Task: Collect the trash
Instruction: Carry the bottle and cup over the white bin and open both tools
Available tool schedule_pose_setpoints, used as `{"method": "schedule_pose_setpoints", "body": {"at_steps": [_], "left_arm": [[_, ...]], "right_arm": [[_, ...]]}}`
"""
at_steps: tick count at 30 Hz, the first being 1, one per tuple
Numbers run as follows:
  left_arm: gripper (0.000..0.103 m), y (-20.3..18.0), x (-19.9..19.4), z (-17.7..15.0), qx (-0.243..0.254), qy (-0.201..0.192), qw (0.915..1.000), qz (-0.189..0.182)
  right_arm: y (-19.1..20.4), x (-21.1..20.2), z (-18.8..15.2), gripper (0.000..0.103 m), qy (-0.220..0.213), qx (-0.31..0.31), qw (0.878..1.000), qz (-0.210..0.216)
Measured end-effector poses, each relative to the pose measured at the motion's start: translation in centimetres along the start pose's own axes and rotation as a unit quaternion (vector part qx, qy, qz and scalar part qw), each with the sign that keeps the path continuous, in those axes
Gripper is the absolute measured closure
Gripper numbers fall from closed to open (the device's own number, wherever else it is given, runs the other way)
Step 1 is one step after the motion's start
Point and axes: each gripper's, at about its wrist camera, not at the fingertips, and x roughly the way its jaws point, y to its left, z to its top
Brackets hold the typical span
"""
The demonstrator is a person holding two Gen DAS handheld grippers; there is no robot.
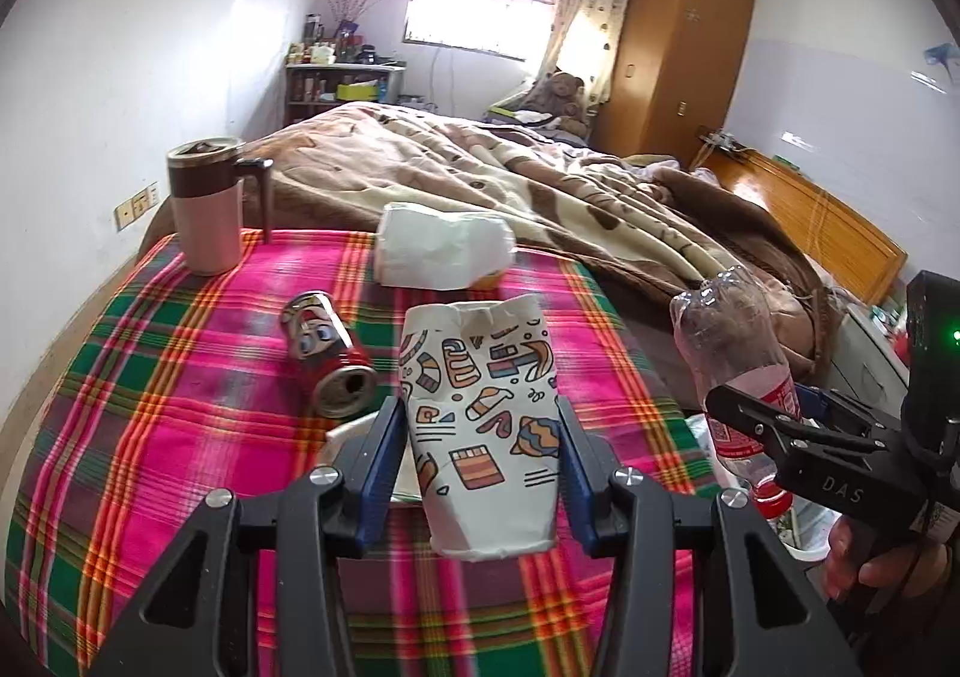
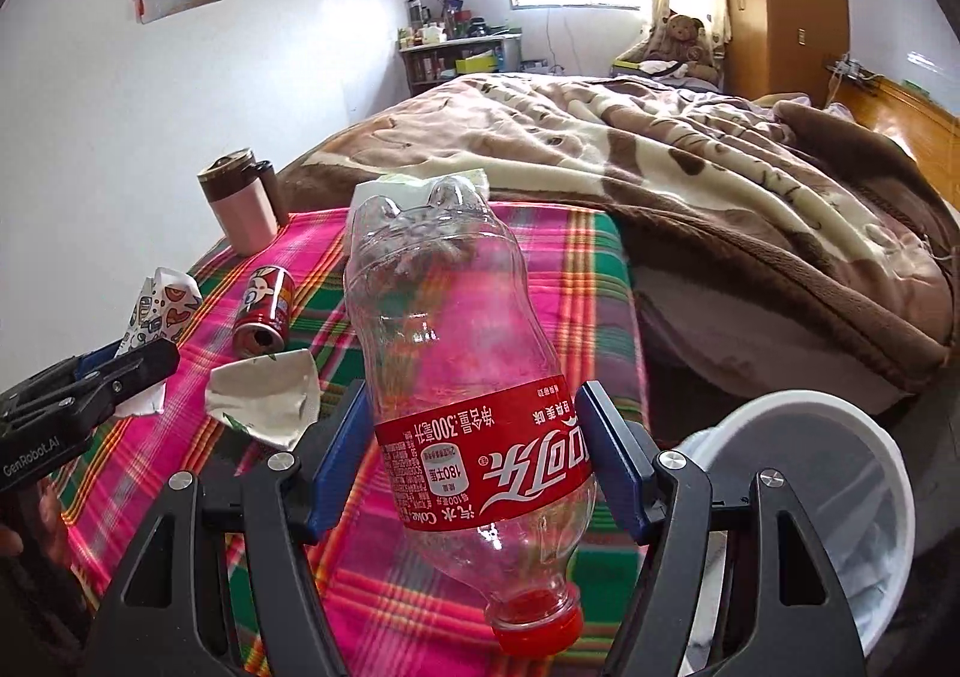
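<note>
Left wrist view: two grippers, each with one piece of trash. The left gripper (image 1: 477, 437) is clamped on one patterned paper cup (image 1: 480, 425), squashed flat and lifted clear of the cloth; at 3 o'clock the right gripper (image 1: 774, 419) pinches one clear plastic bottle (image 1: 729, 341) by its red label, cap end down. Right wrist view confirms it: both blue pads of the right gripper (image 2: 480, 461) press that bottle (image 2: 444, 341) at the label, base pointing away towards 12 o'clock. Still lying on the plaid cloth (image 1: 150, 407) are one red can (image 1: 327, 356) on its side at 10 o'clock of the cup, one white crumpled wrapper (image 1: 441, 248) at 12 o'clock, and one torn white paper scrap (image 2: 264, 395), mostly hidden behind the left gripper's fingers in its own view. One pink lidded mug (image 1: 210, 203) stands upright at the cloth's far left corner. One white lined bin (image 2: 840, 497) sits at 4 o'clock of the bottle, cut off by the frame edge. Beyond the cloth a brown blanket (image 1: 540, 185) covers the bed, with one teddy bear (image 1: 564, 92), one wooden wardrobe (image 1: 678, 53) and a cluttered shelf (image 1: 336, 77) whose items are too small to tell
</note>
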Motion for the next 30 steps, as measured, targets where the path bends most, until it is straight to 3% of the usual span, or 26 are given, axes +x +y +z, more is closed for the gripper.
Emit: {"method": "schedule_pose_setpoints", "body": {"at_steps": [15, 30], "left_arm": [[0.054, -9.1, 0.2, -1.1, 0.06, 0.008, 0.9948, -0.082], [0.054, -17.7, 3.0, -2.5, 0.105, 0.05, 0.9809, -0.156]], "right_arm": [[-5.2, -3.8, -2.0, 0.033, -0.019, 0.053, 0.997, -0.058], [-10.8, -5.8, -4.6, 0.033, 0.004, 0.1, 0.988, -0.121]]}}
